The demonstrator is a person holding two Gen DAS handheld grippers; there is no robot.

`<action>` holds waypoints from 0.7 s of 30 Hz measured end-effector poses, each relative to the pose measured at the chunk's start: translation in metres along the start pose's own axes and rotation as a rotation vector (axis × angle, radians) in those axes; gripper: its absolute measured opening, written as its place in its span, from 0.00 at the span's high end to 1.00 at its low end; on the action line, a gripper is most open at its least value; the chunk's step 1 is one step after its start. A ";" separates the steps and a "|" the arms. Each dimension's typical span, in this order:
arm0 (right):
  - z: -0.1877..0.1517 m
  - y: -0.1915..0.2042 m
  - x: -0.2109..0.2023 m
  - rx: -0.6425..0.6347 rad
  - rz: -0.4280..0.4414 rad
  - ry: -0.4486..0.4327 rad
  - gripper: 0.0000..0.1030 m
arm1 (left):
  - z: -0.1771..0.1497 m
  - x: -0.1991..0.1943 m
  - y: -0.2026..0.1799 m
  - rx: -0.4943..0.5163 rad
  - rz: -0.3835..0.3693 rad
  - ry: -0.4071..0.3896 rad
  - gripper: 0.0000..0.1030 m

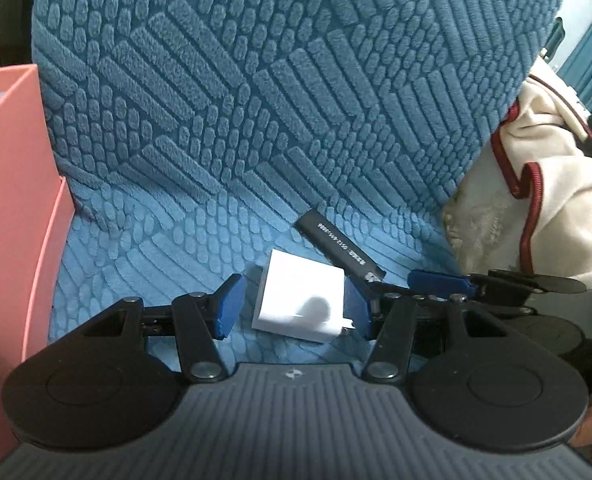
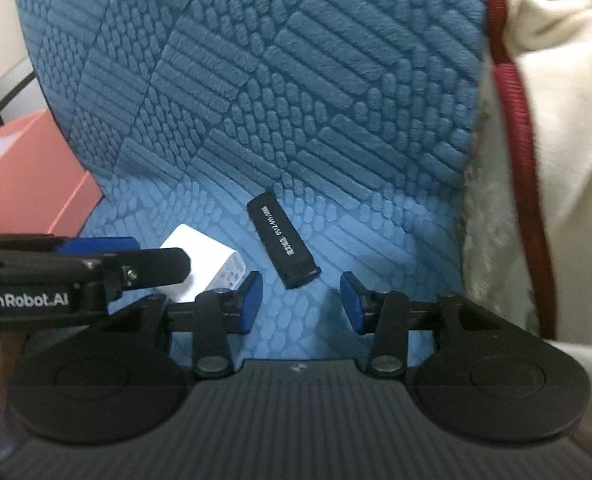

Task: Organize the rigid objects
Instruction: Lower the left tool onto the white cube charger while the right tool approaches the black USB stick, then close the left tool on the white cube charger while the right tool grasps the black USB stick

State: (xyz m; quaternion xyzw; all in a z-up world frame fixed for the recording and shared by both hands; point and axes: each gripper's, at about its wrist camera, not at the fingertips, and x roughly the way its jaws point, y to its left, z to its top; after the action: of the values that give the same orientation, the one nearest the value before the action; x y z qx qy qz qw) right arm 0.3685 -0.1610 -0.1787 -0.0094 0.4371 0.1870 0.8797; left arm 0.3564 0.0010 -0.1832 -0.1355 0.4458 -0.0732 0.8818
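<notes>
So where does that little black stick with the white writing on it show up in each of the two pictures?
Left wrist view: the black USB stick lies right of centre on the blue textured cushion, just beyond the white charger block.
Right wrist view: it lies near the centre, ahead of the open right gripper.
Shared landmark: the white charger block, low left of the stick in both views.

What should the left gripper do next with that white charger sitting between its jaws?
Probably close the left gripper on the white charger. Its jaws are open with the charger already between them on the blue cushion, one pad nearly touching. The pink box beside it looks like the place to drop it. The right gripper is open near the black stick.
</notes>
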 end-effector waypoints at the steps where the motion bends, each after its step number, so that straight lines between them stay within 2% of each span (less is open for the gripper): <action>1: 0.001 0.001 0.003 -0.010 -0.001 -0.001 0.58 | 0.001 0.002 0.001 -0.006 0.006 0.005 0.41; 9: 0.004 0.002 0.022 -0.073 -0.008 -0.003 0.56 | 0.006 0.012 0.003 -0.019 -0.005 0.021 0.41; 13: 0.002 0.009 0.024 -0.127 -0.017 -0.014 0.71 | 0.007 0.012 0.004 -0.027 -0.014 0.022 0.41; 21: 0.004 0.012 0.021 -0.123 -0.060 0.027 0.71 | 0.005 0.020 0.003 -0.016 -0.025 0.053 0.41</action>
State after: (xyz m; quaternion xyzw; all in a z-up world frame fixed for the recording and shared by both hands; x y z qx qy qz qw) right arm 0.3791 -0.1425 -0.1901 -0.0792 0.4362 0.1869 0.8767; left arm 0.3723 -0.0005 -0.1971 -0.1462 0.4677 -0.0841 0.8676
